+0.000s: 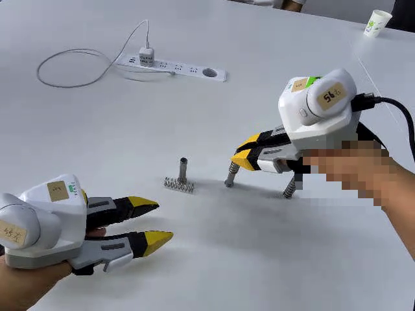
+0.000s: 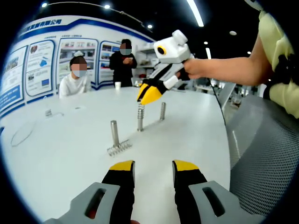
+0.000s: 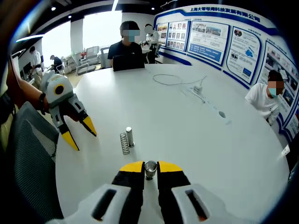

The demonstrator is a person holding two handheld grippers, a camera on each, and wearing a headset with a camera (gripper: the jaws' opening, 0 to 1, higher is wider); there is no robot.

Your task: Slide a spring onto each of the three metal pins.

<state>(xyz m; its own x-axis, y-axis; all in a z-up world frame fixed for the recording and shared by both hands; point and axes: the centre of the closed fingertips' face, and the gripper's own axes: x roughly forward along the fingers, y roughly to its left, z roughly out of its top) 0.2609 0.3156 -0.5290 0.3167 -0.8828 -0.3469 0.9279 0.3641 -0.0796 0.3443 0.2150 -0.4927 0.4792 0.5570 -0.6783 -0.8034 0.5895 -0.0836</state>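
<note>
A: White, glossy table (image 1: 272,259) stretching away on all sides; power strip (image 1: 172,67) toward the far side, charger plugged in, cable (image 1: 71,65) looping off it; paper cup (image 1: 378,23) in the far corner. Blue poster wall (image 3: 219,32) behind, with a seated person (image 3: 126,53) at the table's far edge.

B: And the pins?

A: Three, upright, in a row near mid-table. Bare pin (image 1: 183,167) on the left gripper's side, with a loose spring (image 1: 178,186) lying flat at its foot — touching it or just beside, hard to tell. Next, the middle pin (image 2: 139,125), carrying the middle spring (image 1: 231,173) on its upper part. Last, the far pin (image 1: 289,188), wrapped in coils top to bottom, just below the person's hand in the head view.

B: Right gripper?

A: Right gripper (image 1: 237,161) tilted down onto the middle pin from the right. Jaws drawn in to a narrow slit, yellow tips set against the top coils of the middle spring from both sides — clamped on it, judging by the right gripper view.

B: Left one?

A: Left gripper (image 1: 163,220) low at the near left, well apart from the pins, pointing toward them. Jaws spread wide, holding nothing.
</note>
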